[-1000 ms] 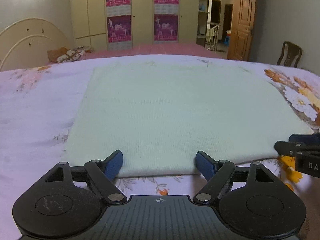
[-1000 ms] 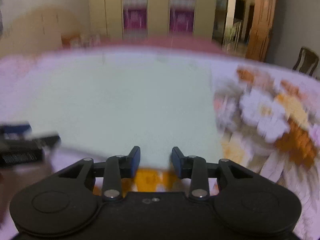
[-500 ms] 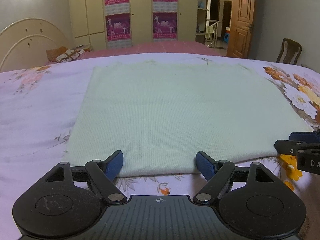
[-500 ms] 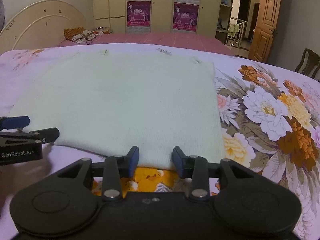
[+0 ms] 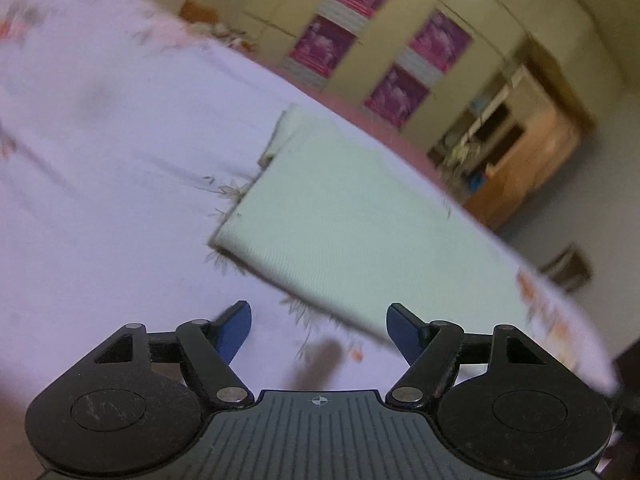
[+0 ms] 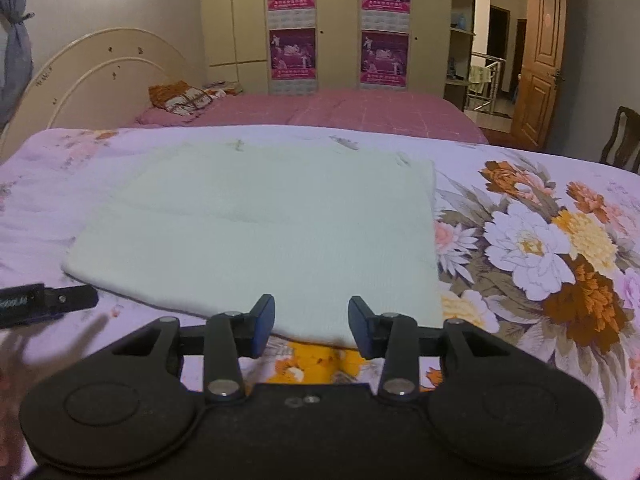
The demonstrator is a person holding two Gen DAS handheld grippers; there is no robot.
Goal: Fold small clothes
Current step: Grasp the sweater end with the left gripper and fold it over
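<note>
A pale green knit garment [image 6: 272, 232], folded into a flat rectangle, lies on the floral bedsheet [image 6: 560, 248]. My right gripper [image 6: 311, 320] is open and empty, its blue fingertips just above the garment's near edge by the right corner. My left gripper [image 5: 319, 330] is open and empty, tilted, hovering over bare sheet in front of the garment's near left corner [image 5: 224, 242]. The garment also shows in the left wrist view [image 5: 352, 224], blurred. The left gripper's tip shows at the left edge of the right wrist view [image 6: 48, 302].
A second bed with a pink cover [image 6: 340, 112] and a pillow [image 6: 180, 96] stands behind. A wardrobe with posters [image 6: 340, 24], a wooden door [image 6: 540, 64] and a chair [image 6: 620, 140] are beyond.
My left gripper has swung left and tilted, away from the garment's near edge to its left corner. My right gripper has barely moved and stays open.
</note>
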